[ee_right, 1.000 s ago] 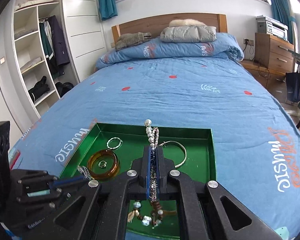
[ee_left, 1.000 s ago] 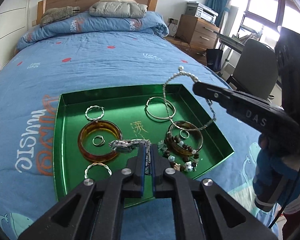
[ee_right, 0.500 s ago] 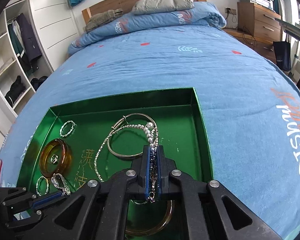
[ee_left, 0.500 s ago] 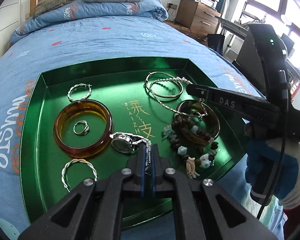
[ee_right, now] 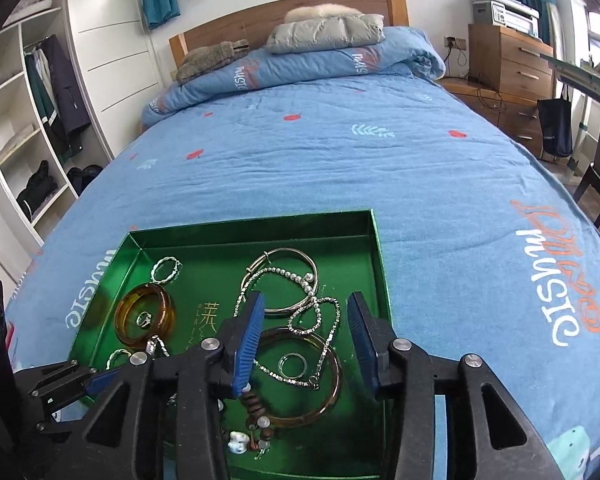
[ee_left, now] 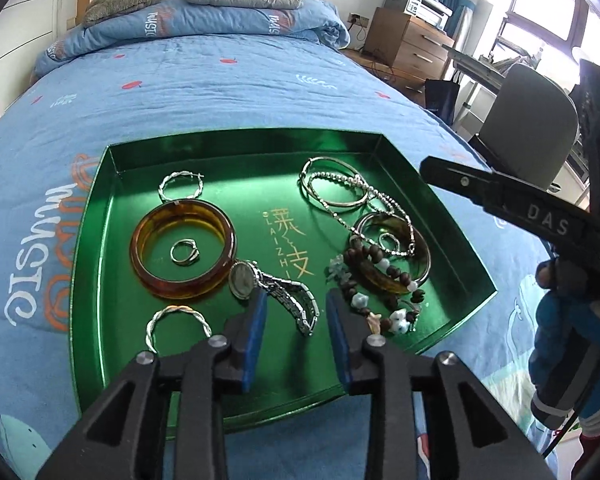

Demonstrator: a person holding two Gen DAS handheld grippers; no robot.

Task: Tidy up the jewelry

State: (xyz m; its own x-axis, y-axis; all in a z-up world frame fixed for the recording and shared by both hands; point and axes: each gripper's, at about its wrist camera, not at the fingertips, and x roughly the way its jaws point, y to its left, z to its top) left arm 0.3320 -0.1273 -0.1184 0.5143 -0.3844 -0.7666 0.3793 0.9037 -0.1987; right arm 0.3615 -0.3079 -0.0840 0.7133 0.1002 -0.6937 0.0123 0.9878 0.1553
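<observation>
The left gripper (ee_left: pixel 294 312) stands open over the near edge of the green tray (ee_left: pixel 96 280) on the bed (ee_left: pixel 220 92), with the watch (ee_left: pixel 276 292) lying between its fingers. The right gripper (ee_right: pixel 306 338) is likewise released above the bead chain (ee_right: pixel 300 304), which lies draped over the bangles near the tray's right edge.

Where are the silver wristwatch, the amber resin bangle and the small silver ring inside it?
silver wristwatch (ee_left: pixel 242 279), left wrist view, on its round dial.
amber resin bangle (ee_left: pixel 148 276), left wrist view, on the band's near-left arc.
small silver ring (ee_left: pixel 185 251), left wrist view, on its band, lying inside the bangle.
</observation>
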